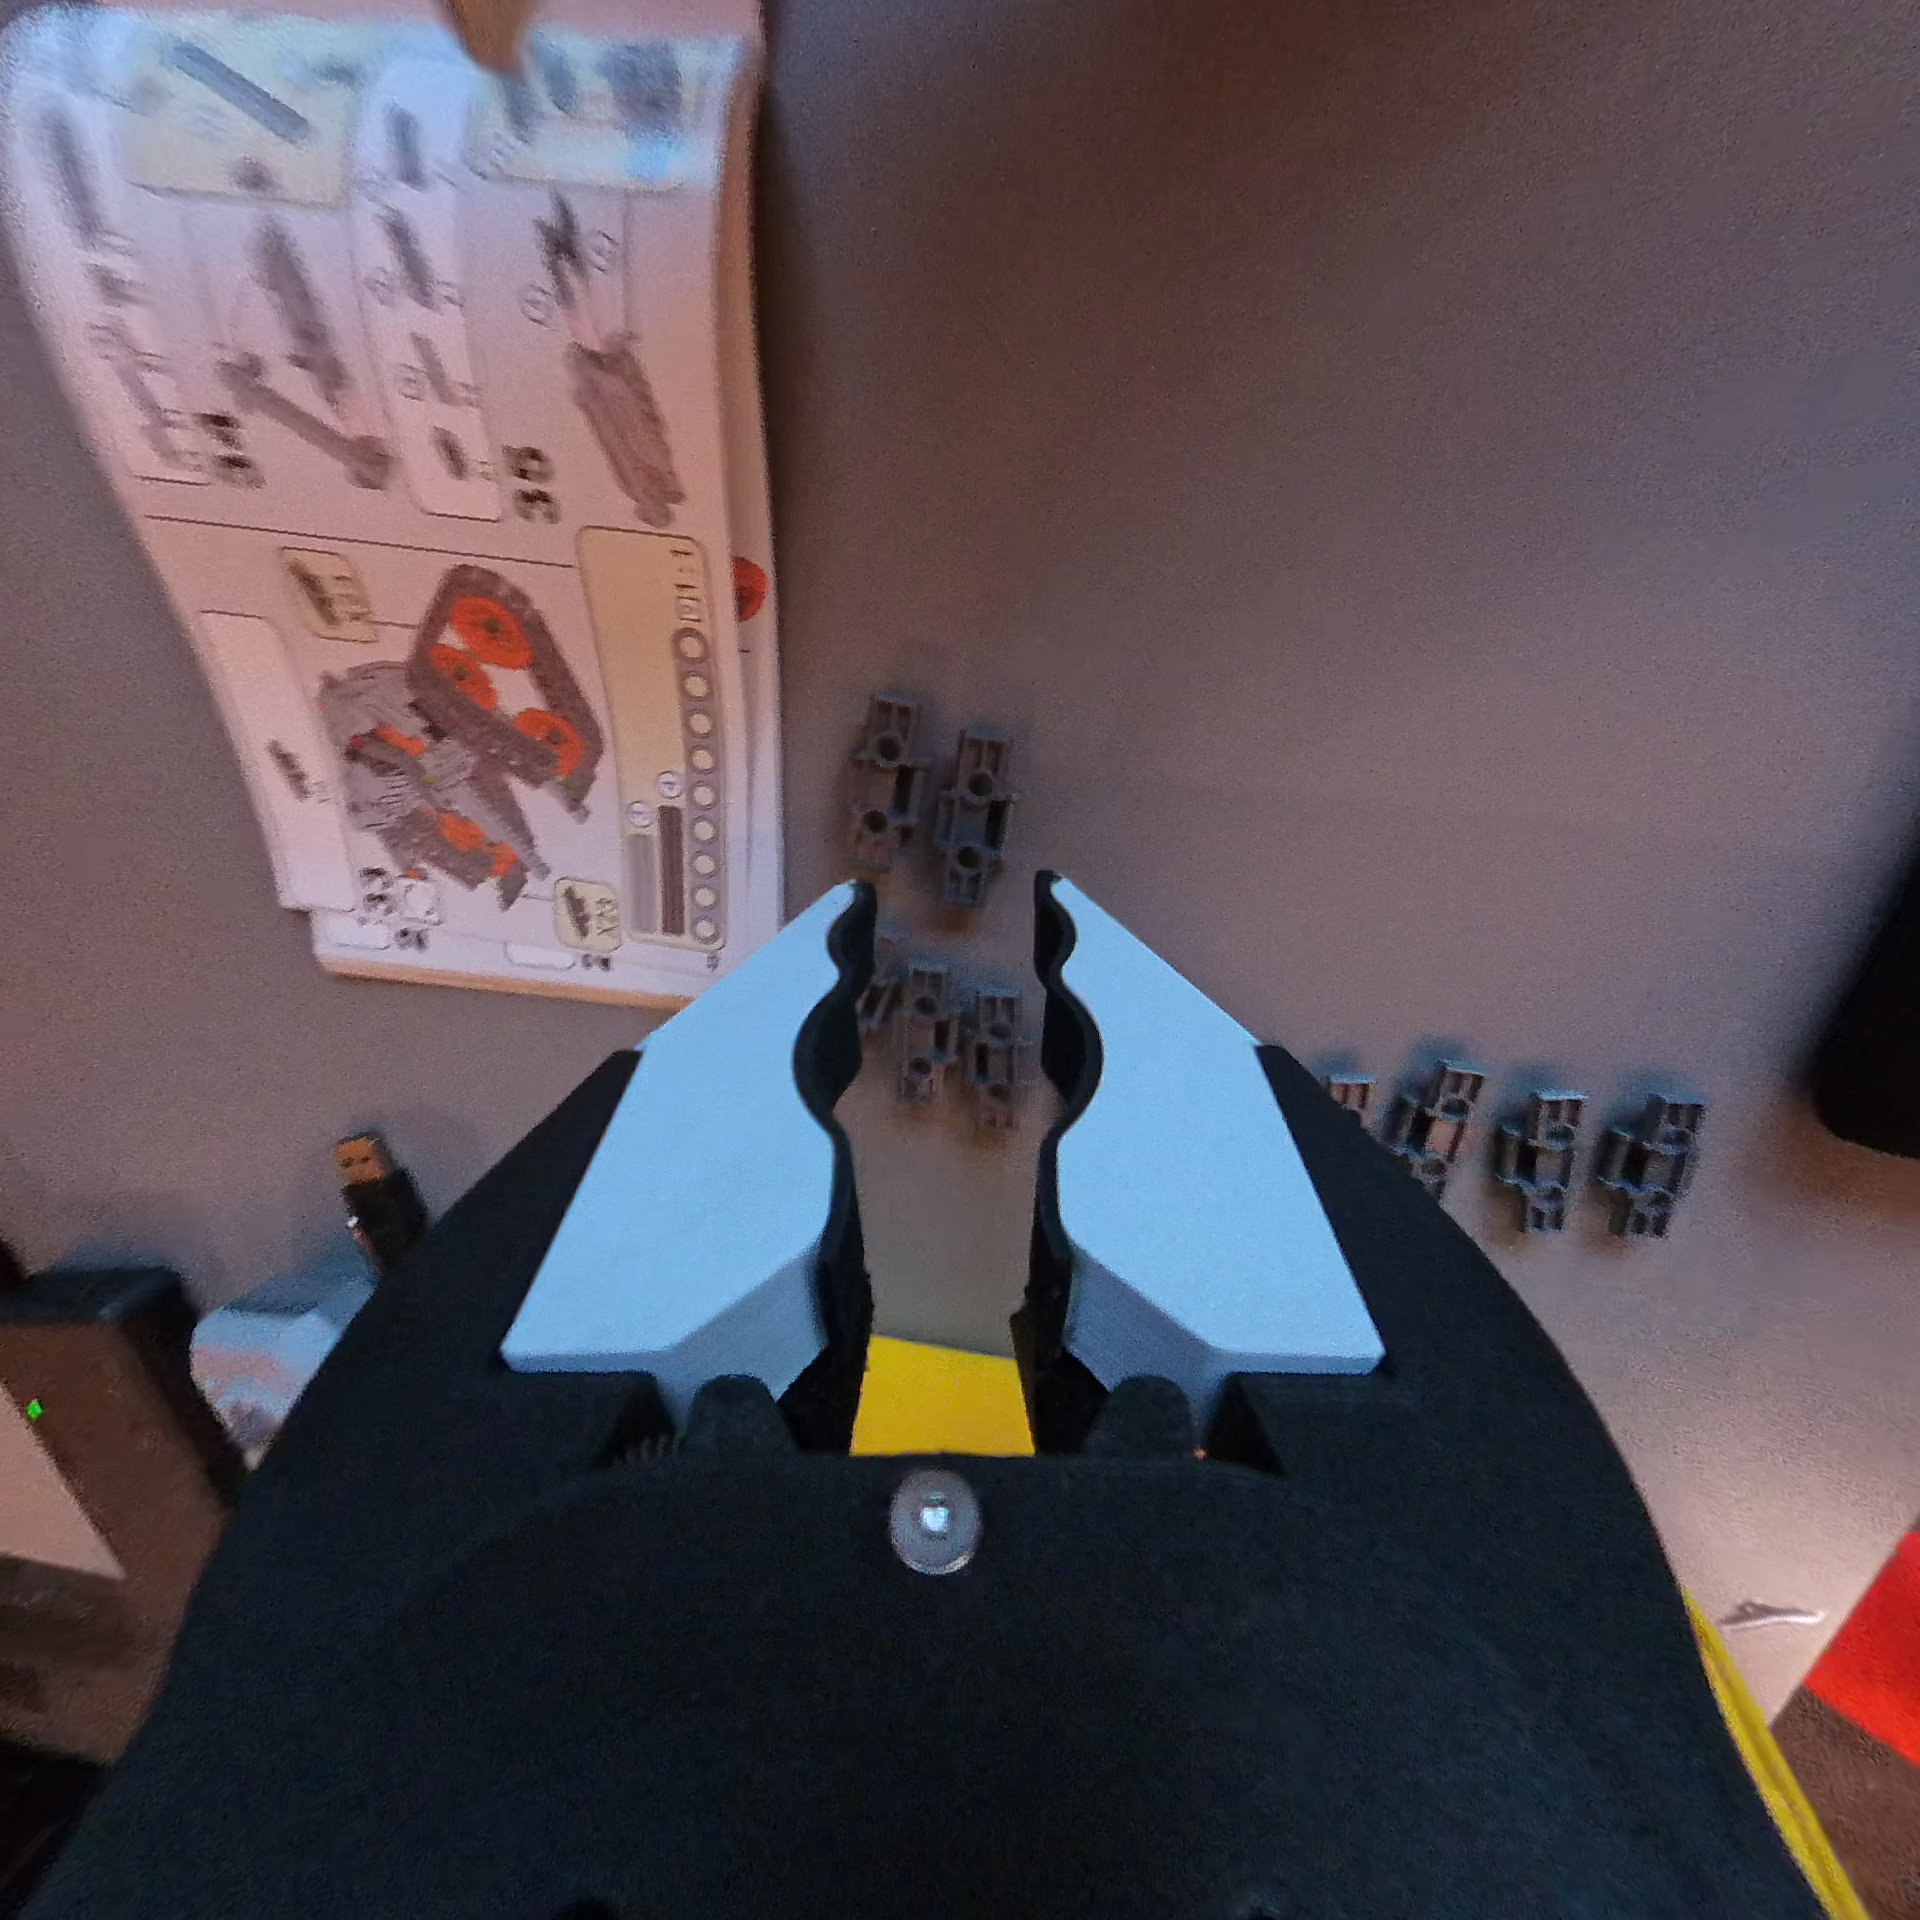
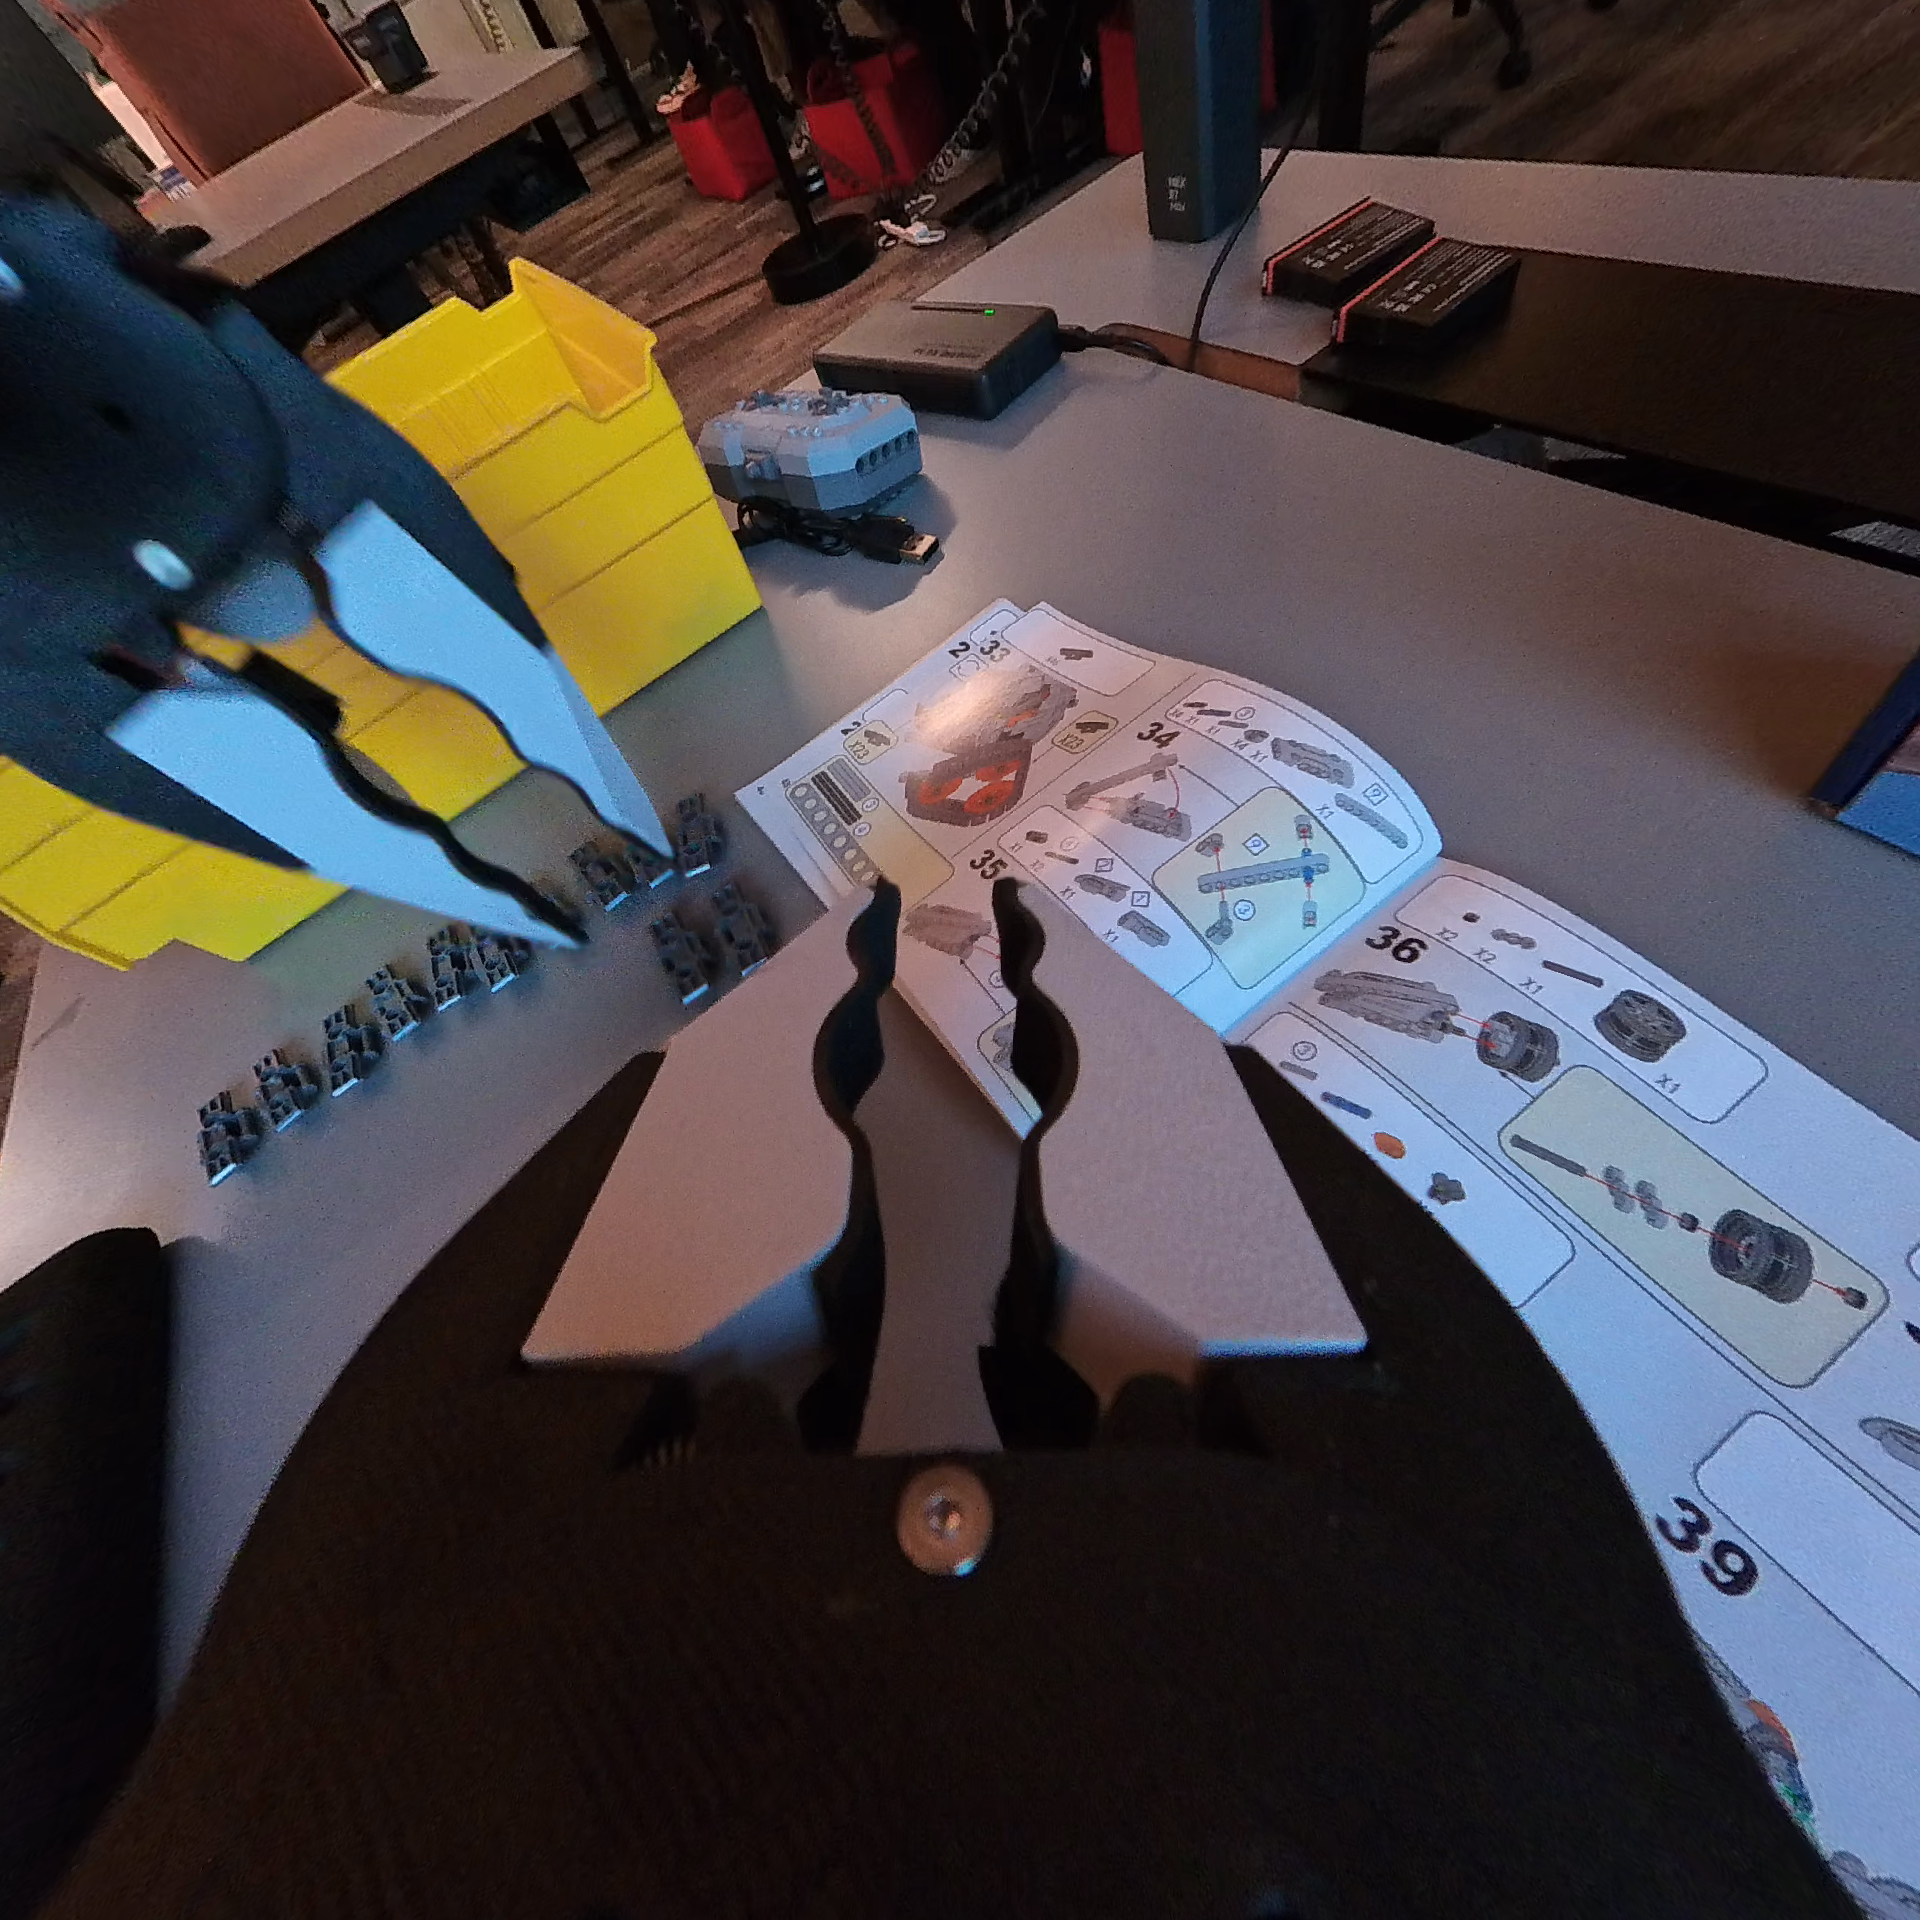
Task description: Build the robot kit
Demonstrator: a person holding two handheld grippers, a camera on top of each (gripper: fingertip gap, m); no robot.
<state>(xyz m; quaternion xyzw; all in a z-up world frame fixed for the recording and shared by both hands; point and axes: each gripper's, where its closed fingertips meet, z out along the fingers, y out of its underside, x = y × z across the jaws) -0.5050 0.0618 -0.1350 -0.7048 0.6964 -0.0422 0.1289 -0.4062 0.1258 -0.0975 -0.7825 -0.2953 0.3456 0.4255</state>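
Note:
Several small dark grey track links lie in rows on the grey table (image 2: 1299, 540). In the left wrist view, my left gripper (image 1: 951, 891) is open and empty, and it hangs just above a group of links (image 1: 925, 1034) that shows between its fingers. A pair of links (image 1: 930, 795) lies just past its tips, and a row (image 1: 1543, 1158) lies to its right. In the right wrist view, the left gripper (image 2: 618, 894) points down with its tips among the links (image 2: 717, 935). My right gripper (image 2: 945, 894) is open and empty, over the near edge of an open instruction booklet (image 2: 1247, 883).
A yellow bin (image 2: 561, 468) stands behind the links. A grey controller brick (image 2: 810, 447) with a USB cable (image 2: 842, 535) and a black box (image 2: 935, 353) lie farther back. The booklet (image 1: 416, 520) lies left of the links. Two black packs (image 2: 1392, 270) lie on a far desk. Spacing between my two grippers at the tips: around 12 centimetres. My left gripper's tips are some 12 centimetres from the row (image 1: 1543, 1158). It is also in sight in the right wrist view (image 2: 282, 1086).

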